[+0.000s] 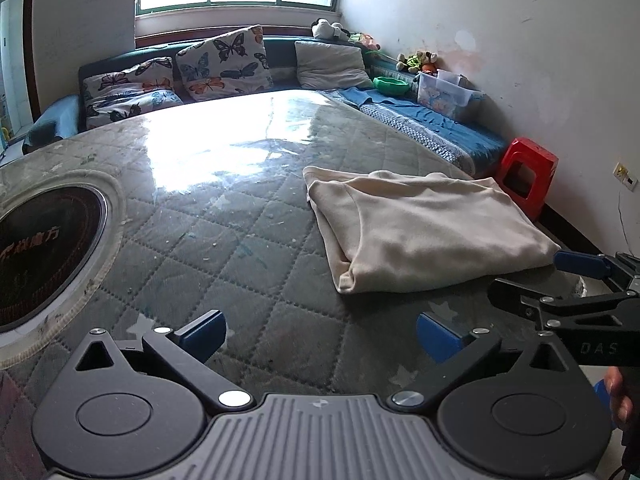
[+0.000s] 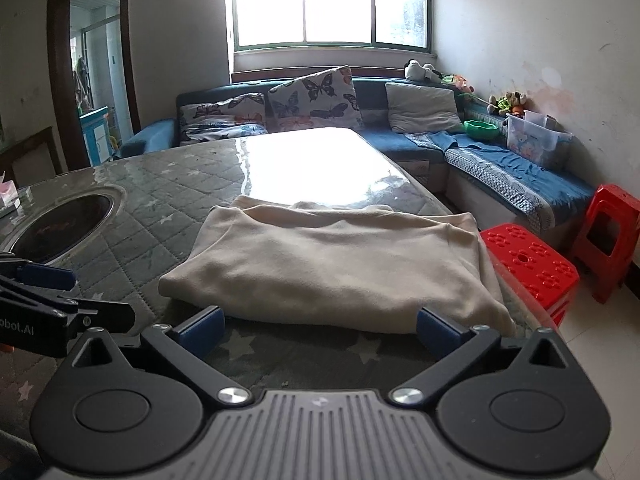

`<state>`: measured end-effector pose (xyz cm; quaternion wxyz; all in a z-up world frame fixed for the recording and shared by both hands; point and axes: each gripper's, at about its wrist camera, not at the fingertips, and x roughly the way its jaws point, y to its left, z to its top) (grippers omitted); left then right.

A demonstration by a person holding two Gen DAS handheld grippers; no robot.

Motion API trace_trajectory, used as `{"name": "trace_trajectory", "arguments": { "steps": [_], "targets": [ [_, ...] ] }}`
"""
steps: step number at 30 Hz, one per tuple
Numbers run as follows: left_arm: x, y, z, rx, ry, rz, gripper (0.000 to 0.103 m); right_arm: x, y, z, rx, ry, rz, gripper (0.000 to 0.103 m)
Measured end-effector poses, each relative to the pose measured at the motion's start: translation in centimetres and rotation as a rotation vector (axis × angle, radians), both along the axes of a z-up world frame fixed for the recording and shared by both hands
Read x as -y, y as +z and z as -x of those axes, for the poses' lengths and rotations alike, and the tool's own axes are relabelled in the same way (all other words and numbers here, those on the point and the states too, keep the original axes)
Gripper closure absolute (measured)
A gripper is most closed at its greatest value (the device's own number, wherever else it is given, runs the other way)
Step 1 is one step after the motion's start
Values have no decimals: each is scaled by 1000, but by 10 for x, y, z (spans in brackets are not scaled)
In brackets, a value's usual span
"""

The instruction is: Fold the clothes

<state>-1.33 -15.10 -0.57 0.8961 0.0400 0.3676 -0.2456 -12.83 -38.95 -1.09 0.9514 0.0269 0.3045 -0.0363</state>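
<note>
Garment: the cream top (image 2: 332, 264) lies folded into a rough rectangle on the quilted surface (image 1: 208, 240), near its right-hand edge, directly ahead of your right tongs and off to the right of your left ones.
Step in hand: judging by the layered edges at its left side, the sleeves and sides look tucked in already; you seem to be between folds, or close to finishing.
Left tongs (image 1: 320, 330): spread apart, holding nothing, hovering over bare quilt with the garment well to the right.
Right tongs (image 2: 320, 326): spread apart, empty, their tips just short of the near hem.
Next move: if another fold is wanted, you would need both tongs on the near hem, one toward each corner, closing on all the layers together, then lifting and carrying that edge toward the far side. Your left tongs would have to come across to the right first.
Risk: the right edge of the garment sits close to the edge of the surface above the red stool (image 2: 528, 264), so a careless pull could drag it off.
Clear bin (image 2: 538, 142): on the blue sofa (image 2: 500, 176) by the wall; it holds something printed or coloured, too small to name.
Green bowl (image 2: 482, 129): on the sofa beside the bin; you cannot tell what, if anything, is inside.
</note>
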Motion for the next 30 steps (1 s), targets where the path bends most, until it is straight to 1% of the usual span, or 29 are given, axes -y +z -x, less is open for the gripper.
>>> {"name": "trace_trajectory", "arguments": {
  "steps": [15, 30],
  "targets": [
    [-3, 3, 23, 22, 12, 16, 0, -8, -2, 19, 2, -33, -2, 0],
    [-4, -2, 41, 37, 14, 27, 0, -17, -9, 35, 10, -26, -11, 0]
  ]
}}
